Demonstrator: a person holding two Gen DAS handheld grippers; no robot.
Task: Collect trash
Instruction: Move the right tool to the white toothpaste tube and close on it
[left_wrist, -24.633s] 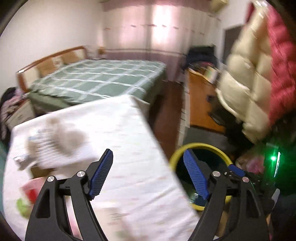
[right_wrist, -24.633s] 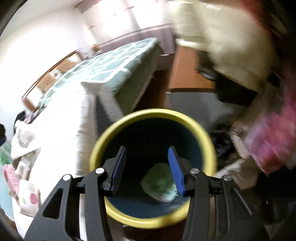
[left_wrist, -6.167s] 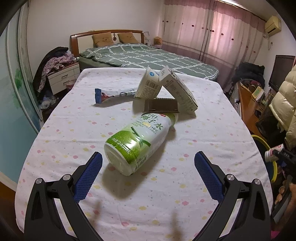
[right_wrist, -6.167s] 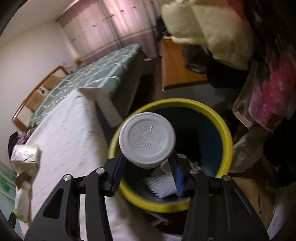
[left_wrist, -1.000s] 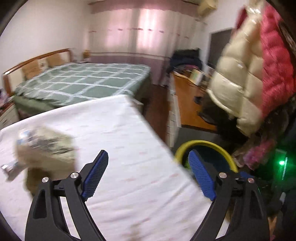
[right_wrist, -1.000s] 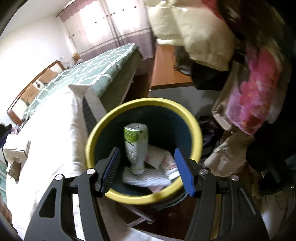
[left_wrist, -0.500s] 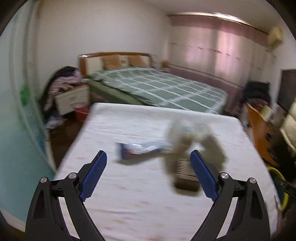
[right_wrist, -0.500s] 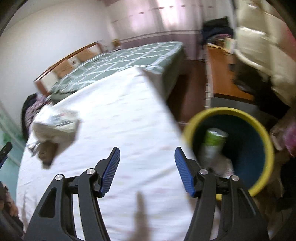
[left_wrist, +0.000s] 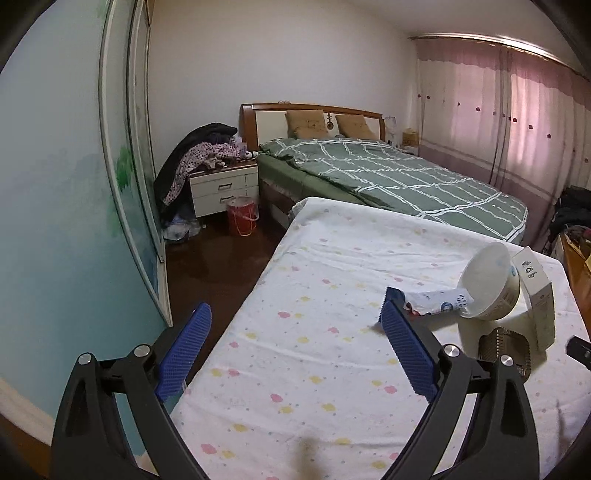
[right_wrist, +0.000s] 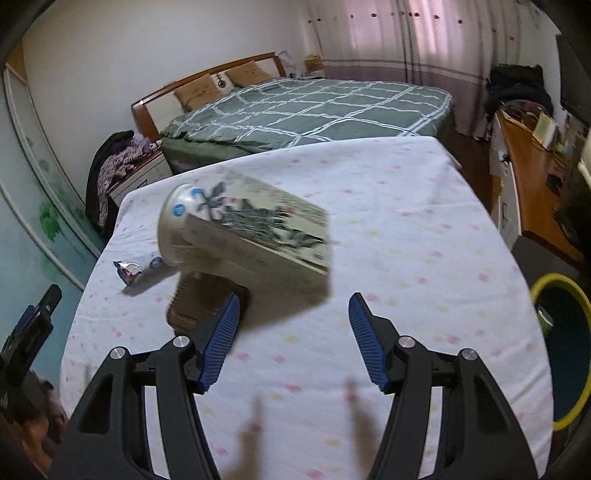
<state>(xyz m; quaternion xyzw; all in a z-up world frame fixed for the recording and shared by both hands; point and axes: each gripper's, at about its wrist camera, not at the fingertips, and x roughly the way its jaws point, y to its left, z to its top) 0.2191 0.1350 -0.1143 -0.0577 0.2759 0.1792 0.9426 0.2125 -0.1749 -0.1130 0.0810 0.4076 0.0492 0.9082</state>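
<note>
On the table's white dotted cloth (left_wrist: 314, 354) lie a white paper cup (left_wrist: 487, 284), a white carton (left_wrist: 537, 291), a crumpled wrapper (left_wrist: 428, 301) and a brown ridged piece (left_wrist: 504, 345). My left gripper (left_wrist: 294, 312) hovers over the table's left edge, left of them; its jaws are opening with nothing between them. My right gripper (right_wrist: 294, 301) is open and empty just short of the carton (right_wrist: 266, 229), cup (right_wrist: 177, 221) and brown piece (right_wrist: 199, 302). The wrapper (right_wrist: 129, 271) lies to the left. The yellow-rimmed bin (right_wrist: 554, 278) stands at the right with a green bottle (right_wrist: 543, 321) inside.
A green checked bed (left_wrist: 388, 177) lies behind the table, with a nightstand (left_wrist: 221, 188) piled with clothes and a red bucket (left_wrist: 242, 218). A glass panel (left_wrist: 129, 177) runs along the left. A wooden desk (right_wrist: 532, 177) stands right of the table. Dark floor lies between.
Both grippers have swung left from the bin to the table. The right one was over the bin's mouth and now faces the carton. The left jaws stand wider.
</note>
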